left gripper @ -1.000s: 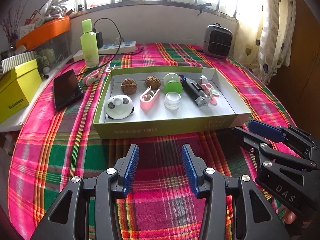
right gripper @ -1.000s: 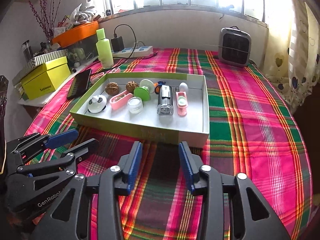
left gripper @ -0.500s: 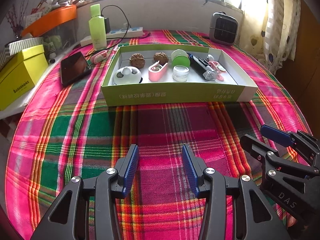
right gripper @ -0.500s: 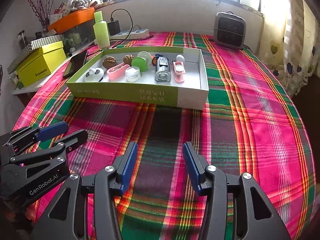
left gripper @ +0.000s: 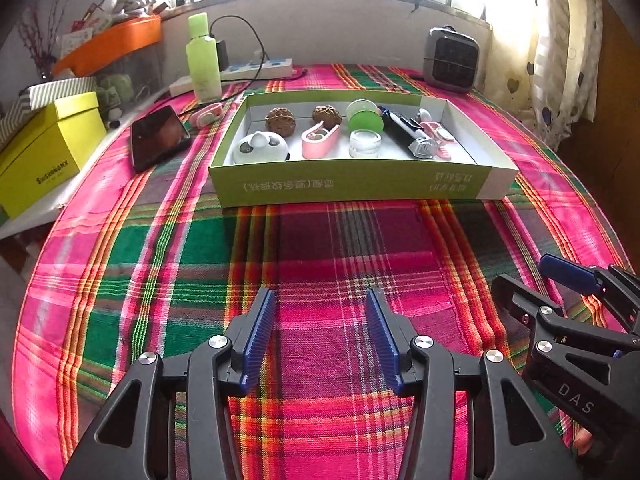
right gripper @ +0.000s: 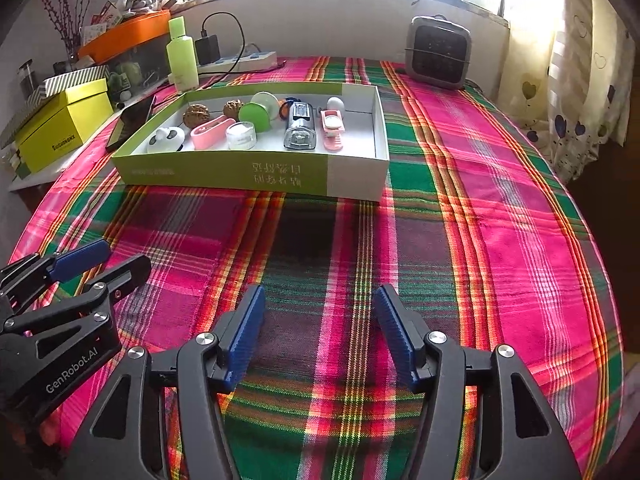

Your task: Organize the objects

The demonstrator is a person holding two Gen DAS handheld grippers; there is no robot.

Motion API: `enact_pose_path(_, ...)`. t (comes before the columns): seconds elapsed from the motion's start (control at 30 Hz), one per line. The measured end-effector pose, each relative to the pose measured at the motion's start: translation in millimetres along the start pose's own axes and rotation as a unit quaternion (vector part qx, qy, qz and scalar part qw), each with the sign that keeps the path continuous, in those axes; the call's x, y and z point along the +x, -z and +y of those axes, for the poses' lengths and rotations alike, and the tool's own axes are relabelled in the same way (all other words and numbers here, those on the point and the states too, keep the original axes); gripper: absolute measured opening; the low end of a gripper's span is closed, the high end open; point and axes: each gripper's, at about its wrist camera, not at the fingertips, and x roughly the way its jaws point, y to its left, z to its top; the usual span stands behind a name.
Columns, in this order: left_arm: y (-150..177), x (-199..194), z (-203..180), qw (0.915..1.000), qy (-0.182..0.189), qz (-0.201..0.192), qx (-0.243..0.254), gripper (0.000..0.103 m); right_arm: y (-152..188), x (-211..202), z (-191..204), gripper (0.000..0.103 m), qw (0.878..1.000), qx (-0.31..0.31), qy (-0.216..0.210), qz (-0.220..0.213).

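Observation:
A shallow green and white box (left gripper: 352, 184) (right gripper: 256, 174) lies on the plaid cloth with small things lined up inside: two walnuts (left gripper: 281, 120), a white panda-like gadget (left gripper: 261, 148), a pink clip case (left gripper: 320, 141), a clear jar (left gripper: 364, 143), a green disc (left gripper: 363, 120), a black and silver device (right gripper: 299, 128) and a pink comb-like piece (right gripper: 333, 130). My left gripper (left gripper: 320, 312) hangs over bare cloth in front of the box, jaws opening, nothing between them. My right gripper (right gripper: 320, 308) is beside it, jaws opening wider, also with nothing in them.
Left of the box lie a black phone (left gripper: 158, 142) and a pink clip (left gripper: 206, 114). A green bottle (left gripper: 203, 60), a power strip (left gripper: 256, 70) and a small heater (left gripper: 451, 60) stand at the back. Yellow boxes (left gripper: 44, 152) sit off the left edge.
Both grippers have pulled back and sunk, so the box now looks farther away and its front wall shows. The right jaws have spread noticeably; the left jaws a little.

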Motion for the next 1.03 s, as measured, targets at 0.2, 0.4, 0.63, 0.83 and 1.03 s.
enact_pose_path(0.2,0.2,0.2,1.6,1.0000,0.000,0.000,0.001,0.049,0.1,0.4,-1.7,0.064,1.000,0.004,0.005,0.002)
enact_pose_path(0.4,0.5,0.3,-1.9,1.0000,0.004,0.002,0.007,0.056,0.0,0.5,-1.3,0.065,1.000,0.003,0.006,0.002)
enact_pose_path(0.63,0.1,0.7,-1.5,1.0000,0.004,0.002,0.006,0.057,-0.1,0.6,-1.2,0.065,1.000,0.003,0.006,0.002)
enact_pose_path(0.83,0.2,0.8,-1.4,1.0000,0.004,0.002,0.006,0.057,-0.2,0.6,-1.0,0.066,1.000,0.003,0.006,0.002)
enact_pose_path(1.03,0.2,1.1,-1.5,1.0000,0.004,0.002,0.006,0.057,-0.3,0.6,-1.0,0.066,1.000,0.003,0.006,0.002)
